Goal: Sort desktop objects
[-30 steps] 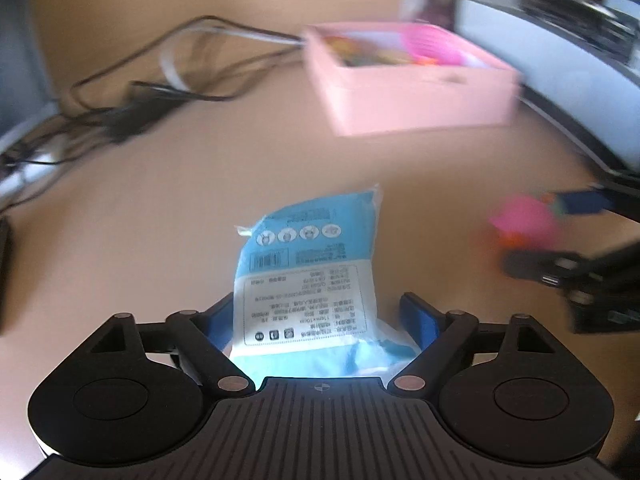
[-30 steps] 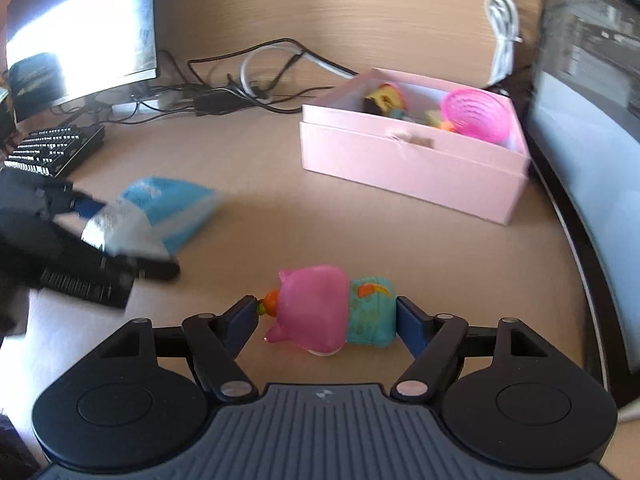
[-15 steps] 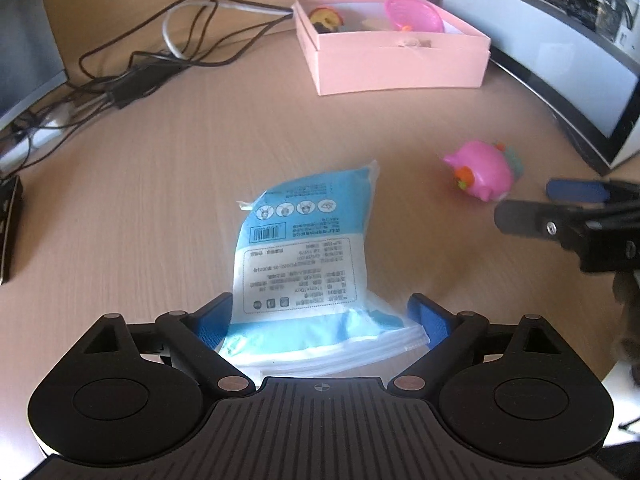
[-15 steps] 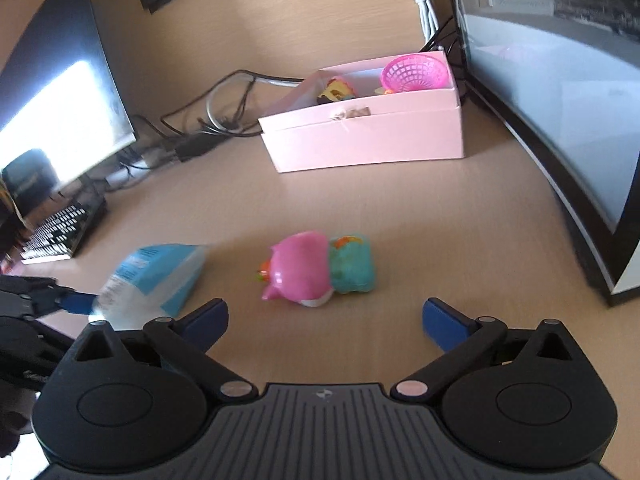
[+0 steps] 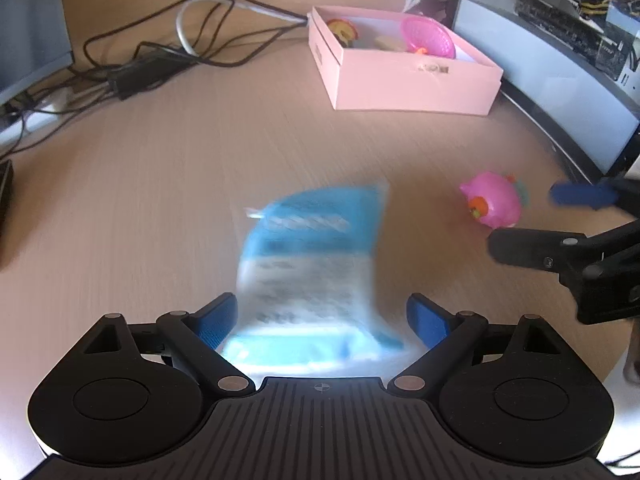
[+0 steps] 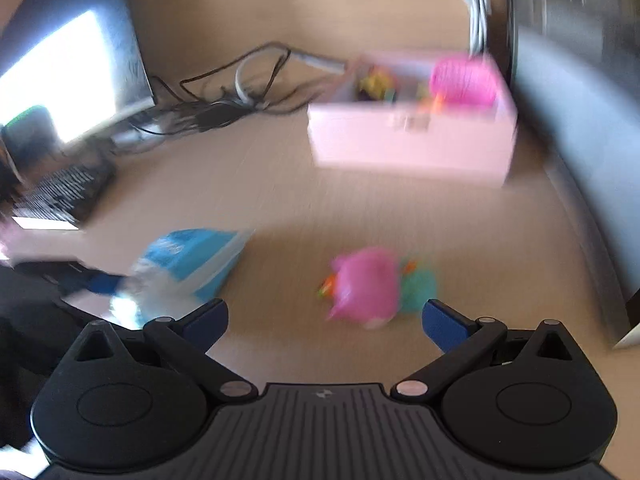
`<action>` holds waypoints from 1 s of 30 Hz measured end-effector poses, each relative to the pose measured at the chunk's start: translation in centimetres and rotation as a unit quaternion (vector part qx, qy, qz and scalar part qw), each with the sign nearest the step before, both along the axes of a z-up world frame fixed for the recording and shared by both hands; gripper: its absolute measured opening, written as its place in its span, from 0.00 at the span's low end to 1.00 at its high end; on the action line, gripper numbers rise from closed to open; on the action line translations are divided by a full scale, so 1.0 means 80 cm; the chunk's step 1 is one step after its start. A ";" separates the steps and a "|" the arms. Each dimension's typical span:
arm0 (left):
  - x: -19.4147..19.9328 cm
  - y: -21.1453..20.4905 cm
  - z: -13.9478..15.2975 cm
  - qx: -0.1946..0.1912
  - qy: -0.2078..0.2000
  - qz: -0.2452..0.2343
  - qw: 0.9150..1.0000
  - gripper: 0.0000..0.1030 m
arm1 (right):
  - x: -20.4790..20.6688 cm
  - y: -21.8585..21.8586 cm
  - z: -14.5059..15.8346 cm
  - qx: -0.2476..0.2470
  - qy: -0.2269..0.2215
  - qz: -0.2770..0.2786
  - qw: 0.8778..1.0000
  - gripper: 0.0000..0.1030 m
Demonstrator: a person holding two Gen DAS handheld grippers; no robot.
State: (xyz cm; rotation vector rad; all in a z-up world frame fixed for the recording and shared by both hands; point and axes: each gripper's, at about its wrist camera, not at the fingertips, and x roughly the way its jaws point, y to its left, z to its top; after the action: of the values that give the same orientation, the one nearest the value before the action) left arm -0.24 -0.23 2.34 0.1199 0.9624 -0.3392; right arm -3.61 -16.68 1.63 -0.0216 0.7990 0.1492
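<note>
A blue and white packet (image 5: 316, 248) lies blurred between the fingers of my left gripper (image 5: 320, 320). That gripper stands wide open, and I see small gaps between the pads and the packet. A pink and teal toy (image 6: 366, 284) rests on the wooden table just ahead of my right gripper (image 6: 324, 320), which is open wide and holds nothing. From the left wrist the toy (image 5: 494, 204) sits right of the packet, with the right gripper (image 5: 560, 216) beside it. The right wrist view shows the packet (image 6: 192, 256) at the left.
An open pink box (image 5: 412, 84) holding a pink basket (image 5: 430, 36) and small toys stands at the back right. Cables (image 5: 160, 64) trail along the back left. A keyboard (image 6: 64, 196) and lit monitor (image 6: 68, 76) are far left. A curved screen (image 5: 560, 80) borders the right.
My right gripper's jaws spread wide off the pink toy, which now lies free on the table, and the gripper drew back and up. The packet stays between my left fingers.
</note>
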 end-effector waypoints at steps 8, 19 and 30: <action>0.005 0.013 -0.003 -0.043 -0.007 -0.007 0.999 0.93 | -0.023 0.020 0.014 -0.079 -0.011 -0.019 0.997 1.00; 0.000 0.010 0.007 -0.031 -0.011 0.015 0.999 0.93 | 0.043 0.003 -0.026 -0.041 0.025 -0.022 0.999 0.95; 0.001 0.000 0.008 -0.011 -0.024 0.001 1.000 0.92 | 0.035 -0.007 -0.022 -0.041 0.030 -0.027 0.998 0.70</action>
State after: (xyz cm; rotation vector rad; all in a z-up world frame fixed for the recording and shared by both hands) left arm -0.14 -0.21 3.01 0.1063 0.9109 -0.3444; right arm -0.79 -17.22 -0.11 -0.0725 0.8644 0.0664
